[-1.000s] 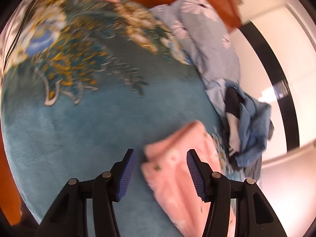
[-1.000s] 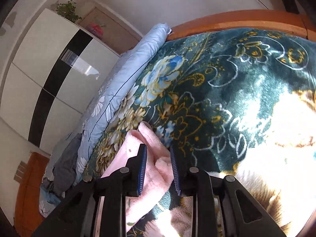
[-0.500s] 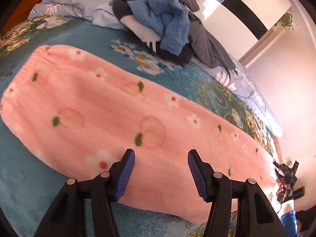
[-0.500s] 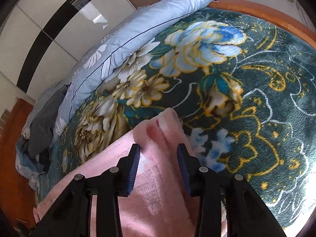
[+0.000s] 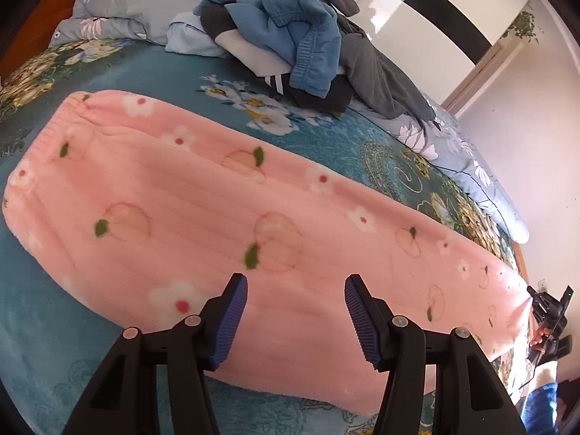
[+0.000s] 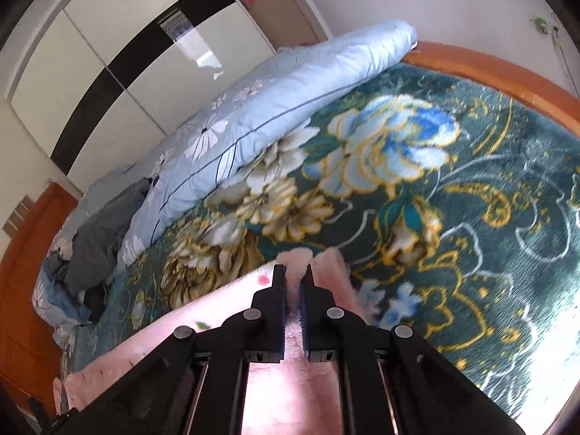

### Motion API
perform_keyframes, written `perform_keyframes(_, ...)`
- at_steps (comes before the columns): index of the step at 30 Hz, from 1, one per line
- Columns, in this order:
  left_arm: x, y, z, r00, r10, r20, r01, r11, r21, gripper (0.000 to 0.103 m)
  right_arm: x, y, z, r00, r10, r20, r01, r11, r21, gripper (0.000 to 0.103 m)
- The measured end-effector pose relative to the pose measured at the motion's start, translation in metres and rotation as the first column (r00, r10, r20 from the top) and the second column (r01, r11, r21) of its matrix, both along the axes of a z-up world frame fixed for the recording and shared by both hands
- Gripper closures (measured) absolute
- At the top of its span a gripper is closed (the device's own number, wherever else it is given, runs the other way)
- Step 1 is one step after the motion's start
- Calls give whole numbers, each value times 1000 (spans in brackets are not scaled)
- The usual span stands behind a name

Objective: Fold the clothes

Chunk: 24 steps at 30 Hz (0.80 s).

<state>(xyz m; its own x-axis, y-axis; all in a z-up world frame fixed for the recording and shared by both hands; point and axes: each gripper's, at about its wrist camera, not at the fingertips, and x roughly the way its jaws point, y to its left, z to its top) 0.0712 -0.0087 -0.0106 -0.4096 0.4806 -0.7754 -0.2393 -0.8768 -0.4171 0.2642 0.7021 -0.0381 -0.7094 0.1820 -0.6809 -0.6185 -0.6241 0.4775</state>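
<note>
Across the teal floral blanket [image 5: 119,72] the pink fleece garment [image 5: 217,210] is lying as one long flat strip, ribbed end toward the headboard side, other end running off toward the right gripper [image 6: 293,282]. Judgement: it is lying stretched so that a fold along its length can go cleanly; whether this strip is already a folded half or a single layer, cannot tell.

Right gripper's fingers are pinching narrow on the garment's far end, fleece bulging out past both pads, so that end is being held taut and slightly raised off the blanket. Gripper is pointing low along the blanket, toward the pale blue duvet roll [image 6: 275,98].

Left gripper [image 5: 295,311] is hovering over the garment's near long edge, fingers standing wide, nothing between them, tilted down at the cloth.

Beyond the garment, a pile of blue and grey clothes [image 5: 308,36] is sitting against the duvet, apart from the strip.
</note>
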Motion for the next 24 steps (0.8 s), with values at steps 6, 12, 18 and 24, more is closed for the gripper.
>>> perform_keyframes(6, -5, -7, -15, 998, 30, 49, -30, 1000, 5, 43, -10, 6, -31, 993, -16, 114, 21, 999, -43, 97)
perform_keyframes(12, -4, -6, -14, 999, 24, 42, -25, 1000, 19, 43, 9, -3, -11, 999, -8, 34, 10, 999, -52, 91)
perform_keyframes(18, -2, -6, -17, 999, 18, 49, -20, 999, 38, 43, 28, -21, 0, 995, 59, 85, -57, 998, -25, 73)
perform_keyframes(24, 0, -11, -14, 999, 17, 48, -20, 997, 70, 42, 42, -30, -26, 987, 72, 141, -55, 991, -120, 73)
